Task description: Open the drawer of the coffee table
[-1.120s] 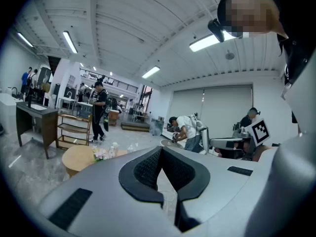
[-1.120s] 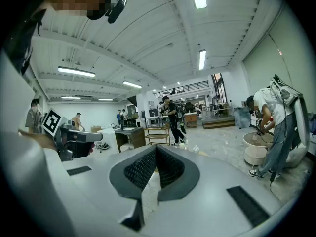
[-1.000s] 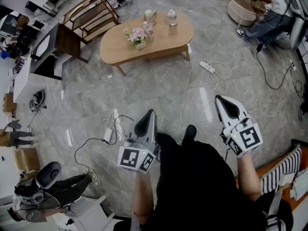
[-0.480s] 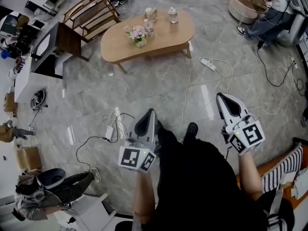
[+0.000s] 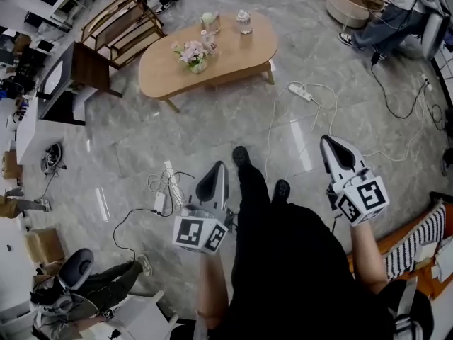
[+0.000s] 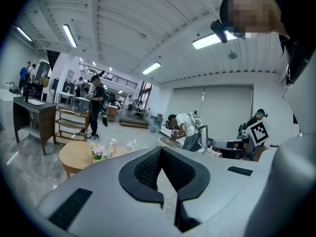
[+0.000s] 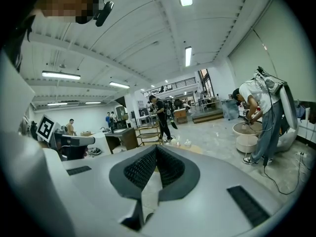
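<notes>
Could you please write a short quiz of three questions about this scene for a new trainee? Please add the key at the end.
1. True or false: the left gripper touches the coffee table.
2. What stands on the coffee table? A) flowers and a bottle; B) a laptop; C) a stack of plates.
3. Fill in: the jaws of the right gripper are ____ and hold nothing.
Key: 1 false; 2 A; 3 shut.

Flowers (image 5: pixel 190 50) and a bottle (image 5: pixel 244 21) stand on the coffee table (image 5: pixel 233 57); a power strip (image 5: pixel 300 93) lies right of it.
</notes>
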### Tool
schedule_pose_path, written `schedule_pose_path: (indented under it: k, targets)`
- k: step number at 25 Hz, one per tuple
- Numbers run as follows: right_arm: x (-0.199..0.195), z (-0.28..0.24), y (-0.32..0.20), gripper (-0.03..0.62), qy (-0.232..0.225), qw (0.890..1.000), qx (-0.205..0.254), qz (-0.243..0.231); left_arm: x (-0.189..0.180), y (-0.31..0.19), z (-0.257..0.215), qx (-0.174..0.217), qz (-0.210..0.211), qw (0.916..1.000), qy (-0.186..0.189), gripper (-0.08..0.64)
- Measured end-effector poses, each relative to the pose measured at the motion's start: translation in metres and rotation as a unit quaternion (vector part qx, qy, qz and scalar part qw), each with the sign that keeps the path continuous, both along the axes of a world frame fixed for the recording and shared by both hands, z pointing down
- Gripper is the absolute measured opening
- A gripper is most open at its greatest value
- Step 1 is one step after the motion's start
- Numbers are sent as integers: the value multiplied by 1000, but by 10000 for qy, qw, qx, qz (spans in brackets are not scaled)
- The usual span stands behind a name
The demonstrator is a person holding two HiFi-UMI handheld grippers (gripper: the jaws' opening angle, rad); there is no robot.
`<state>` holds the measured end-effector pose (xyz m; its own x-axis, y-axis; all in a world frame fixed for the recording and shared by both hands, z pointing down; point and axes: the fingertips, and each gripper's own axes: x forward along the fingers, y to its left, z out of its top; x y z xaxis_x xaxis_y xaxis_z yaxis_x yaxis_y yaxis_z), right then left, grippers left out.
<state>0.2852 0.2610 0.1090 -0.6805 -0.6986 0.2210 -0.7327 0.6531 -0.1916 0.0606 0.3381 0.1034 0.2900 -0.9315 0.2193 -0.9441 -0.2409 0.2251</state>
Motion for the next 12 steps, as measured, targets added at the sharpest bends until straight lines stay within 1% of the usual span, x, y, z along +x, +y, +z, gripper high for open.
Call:
schedule_pose_path:
  k: [4,8,12]
  targets:
    - [-7,-3,-25,12,4,9998,16,220,-11,-30,2,8,156,9998,97,12]
    - [-28,-12,-55,12,-135,9996,80,219,-30,-71,-3,115,258,9995,147,12]
    - [-54,-17,-93,12,-5,9995,148,264,-54,-111,-6,158,441,9987,199,12]
